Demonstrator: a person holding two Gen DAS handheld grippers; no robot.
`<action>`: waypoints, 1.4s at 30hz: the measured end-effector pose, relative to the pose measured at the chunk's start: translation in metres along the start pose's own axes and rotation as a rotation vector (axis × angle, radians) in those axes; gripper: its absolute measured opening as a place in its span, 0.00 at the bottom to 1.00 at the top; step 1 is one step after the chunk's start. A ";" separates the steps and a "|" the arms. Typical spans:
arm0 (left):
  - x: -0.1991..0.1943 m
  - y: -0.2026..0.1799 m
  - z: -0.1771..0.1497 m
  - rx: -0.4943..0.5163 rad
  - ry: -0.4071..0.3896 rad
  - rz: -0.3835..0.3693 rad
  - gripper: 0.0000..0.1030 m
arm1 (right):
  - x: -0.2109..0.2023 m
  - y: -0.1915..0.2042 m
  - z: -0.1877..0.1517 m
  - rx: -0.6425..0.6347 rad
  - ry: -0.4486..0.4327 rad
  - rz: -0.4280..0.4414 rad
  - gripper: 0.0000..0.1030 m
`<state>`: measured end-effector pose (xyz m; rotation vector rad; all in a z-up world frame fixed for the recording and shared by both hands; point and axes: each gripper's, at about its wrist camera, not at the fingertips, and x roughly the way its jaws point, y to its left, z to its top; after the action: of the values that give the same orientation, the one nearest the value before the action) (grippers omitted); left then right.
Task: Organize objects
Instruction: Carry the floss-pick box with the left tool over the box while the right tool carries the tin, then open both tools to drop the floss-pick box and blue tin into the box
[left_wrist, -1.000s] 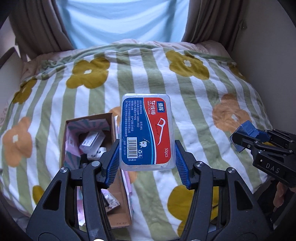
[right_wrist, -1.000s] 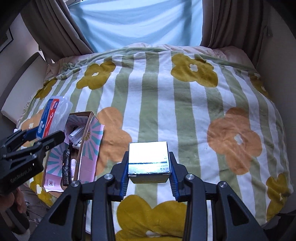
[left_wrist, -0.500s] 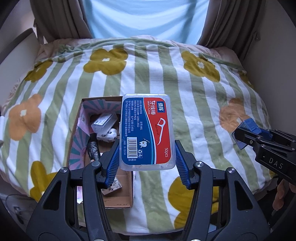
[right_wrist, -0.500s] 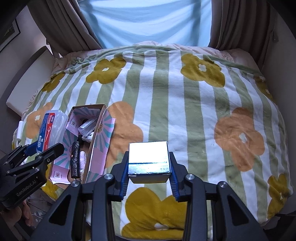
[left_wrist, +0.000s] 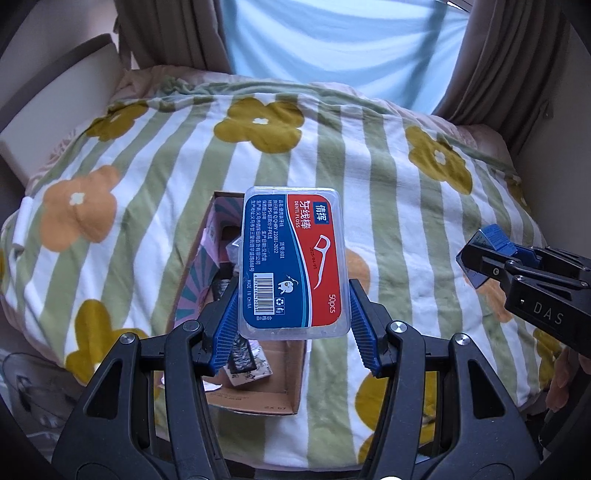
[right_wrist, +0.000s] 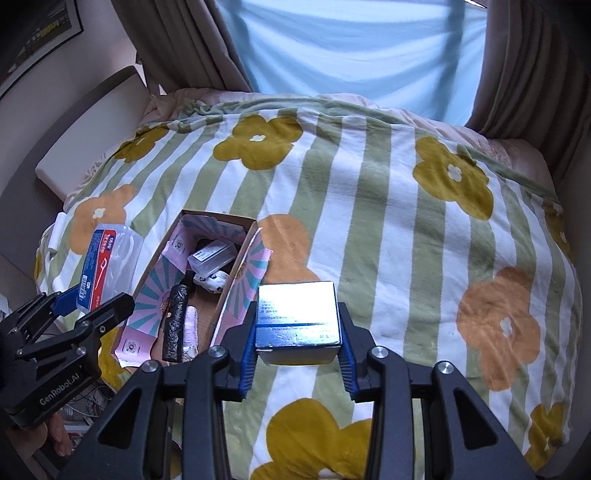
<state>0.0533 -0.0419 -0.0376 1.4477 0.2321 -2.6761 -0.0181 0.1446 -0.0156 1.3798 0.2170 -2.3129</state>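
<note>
Lower the floss box (left_wrist: 293, 262) into the carton (right_wrist: 192, 288).
Your left tool (left_wrist: 291, 325) clamps it; right tool (right_wrist: 297, 349) grips a silver box (right_wrist: 297, 314); keep it level.

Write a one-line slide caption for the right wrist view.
Right gripper holds a shiny blue box over the floral blanket, beside the open cardboard box.

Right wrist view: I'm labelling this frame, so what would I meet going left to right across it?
Left gripper holding the floss box → open cardboard box of small items → silver box in the right gripper → bare flowered blanket.
</note>
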 end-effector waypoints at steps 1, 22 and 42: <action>0.000 0.006 -0.001 -0.015 0.002 0.012 0.50 | 0.003 0.006 0.004 -0.017 0.002 0.010 0.34; 0.080 0.062 -0.056 -0.256 0.194 0.083 0.50 | 0.147 0.128 0.056 -0.410 0.223 0.210 0.34; 0.174 0.038 -0.082 -0.215 0.336 0.071 0.50 | 0.270 0.142 0.030 -0.522 0.483 0.285 0.34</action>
<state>0.0316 -0.0661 -0.2307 1.7851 0.4658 -2.2567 -0.0895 -0.0702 -0.2226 1.5357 0.6686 -1.5170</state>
